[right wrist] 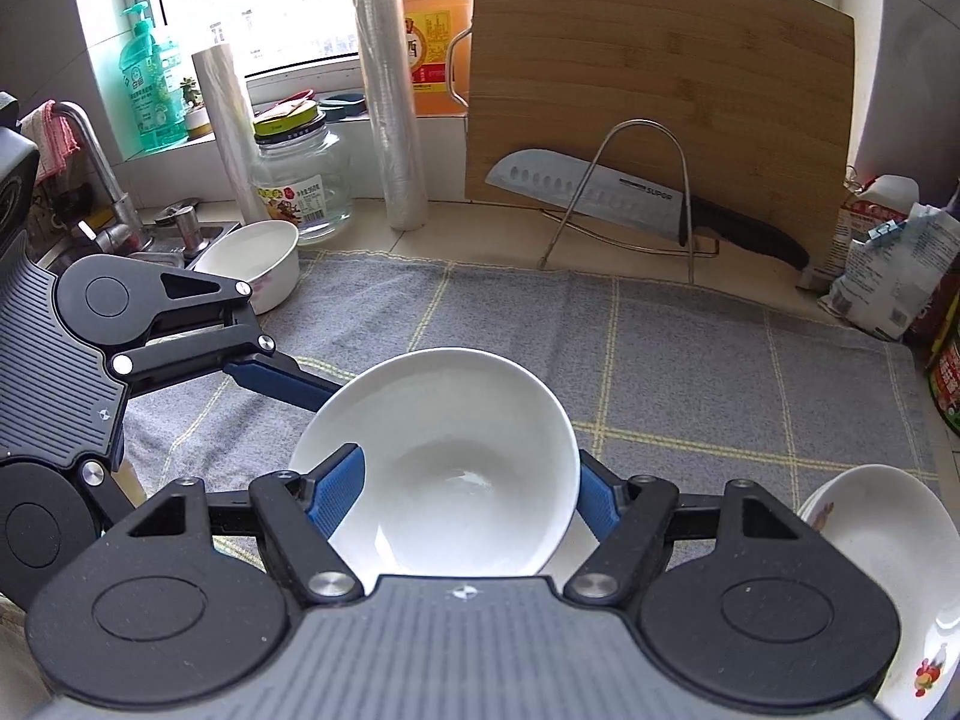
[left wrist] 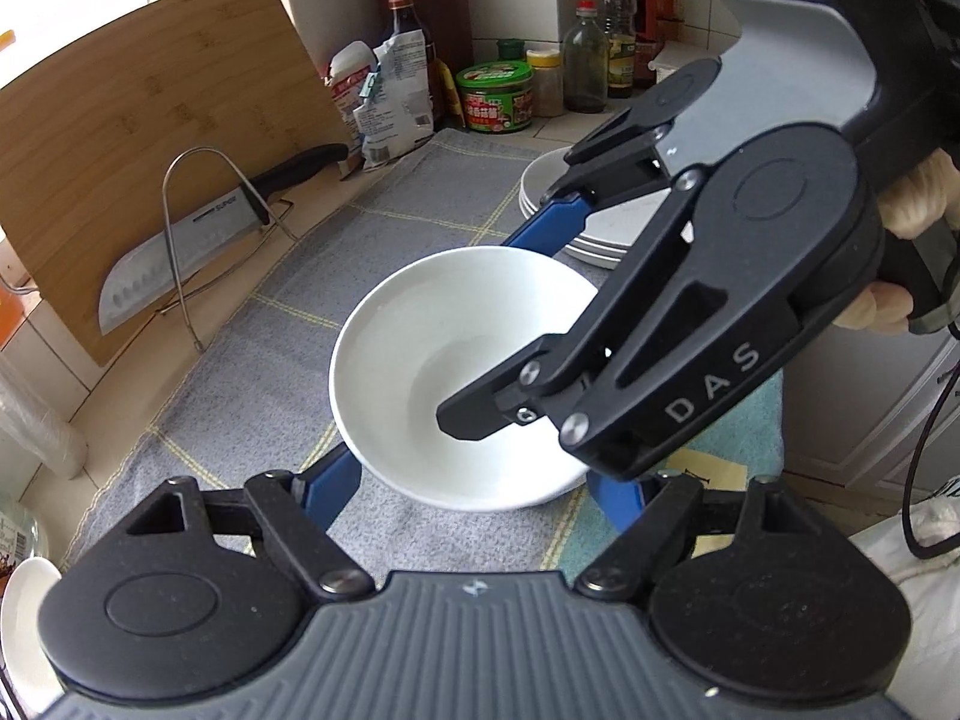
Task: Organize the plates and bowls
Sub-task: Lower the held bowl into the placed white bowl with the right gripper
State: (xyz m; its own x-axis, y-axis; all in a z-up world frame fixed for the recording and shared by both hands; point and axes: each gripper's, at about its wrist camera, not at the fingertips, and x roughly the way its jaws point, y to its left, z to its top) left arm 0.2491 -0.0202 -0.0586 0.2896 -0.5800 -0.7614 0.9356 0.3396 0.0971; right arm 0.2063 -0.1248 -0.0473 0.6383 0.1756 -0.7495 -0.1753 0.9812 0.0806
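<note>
Bowl: white bowl [left wrist: 462, 372] sits between both my grippers, over the grey checked towel [left wrist: 372, 228] on the counter; whether it rests on the towel or is lifted I cannot tell.
Left gripper: my left gripper [left wrist: 480, 492] points steeply down at the near side of the bowl, its blue fingers [left wrist: 333, 489] hugging the outer wall on either side, pinching the bowl.
Right gripper: my right gripper [right wrist: 462, 495] comes in from the other side, also tilted down, one blue finger inside the rim and the other outside, clamped on the bowl's wall.
Right hand: a gloved hand [left wrist: 918, 204] wraps the handle behind the right gripper.
Plates: a stack of white plates [left wrist: 600, 228] lies just beyond the bowl.
Other bowl: a second white bowl [right wrist: 258, 258] stands near the sink.
Backdrop: a cutting board [right wrist: 654, 96] leans upright with a knife [right wrist: 600, 195] in a wire rack before it.
</note>
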